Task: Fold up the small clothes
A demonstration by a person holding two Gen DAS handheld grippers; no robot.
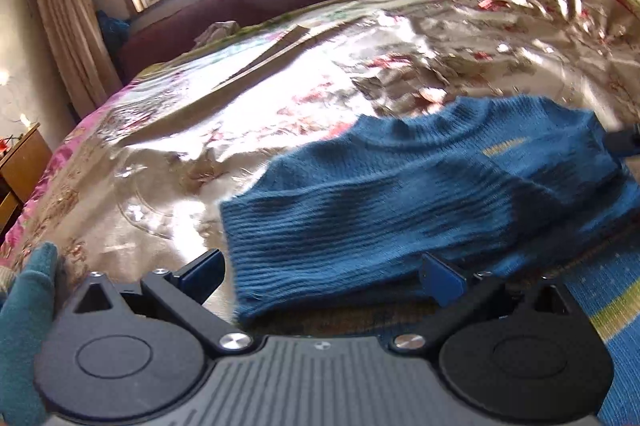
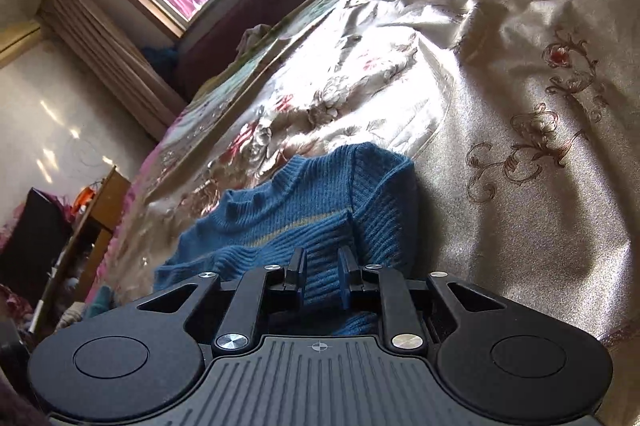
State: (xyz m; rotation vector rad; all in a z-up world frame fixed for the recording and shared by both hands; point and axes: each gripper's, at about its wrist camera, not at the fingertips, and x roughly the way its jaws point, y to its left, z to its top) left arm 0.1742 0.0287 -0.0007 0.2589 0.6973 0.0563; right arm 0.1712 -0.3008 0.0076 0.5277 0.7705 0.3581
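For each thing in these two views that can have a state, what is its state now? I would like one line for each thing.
blue knit sweater: partly folded, sleeve laid across the body, lying on the bed.
left hand-held gripper: open, sleeve cuff between its fingers, not pinched.
right hand-held gripper: shut on a ribbed fold of the sweater.
floral bedspread: spread, wrinkled.
window curtains: drawn aside.

No readable text, label or number shows anywhere, as far as blur allows.

each hand-held gripper [image 2: 322, 282] is black with silver screws, blue pads [image 1: 440, 280], a ribbed grey base; teal glove [image 1: 28, 314].
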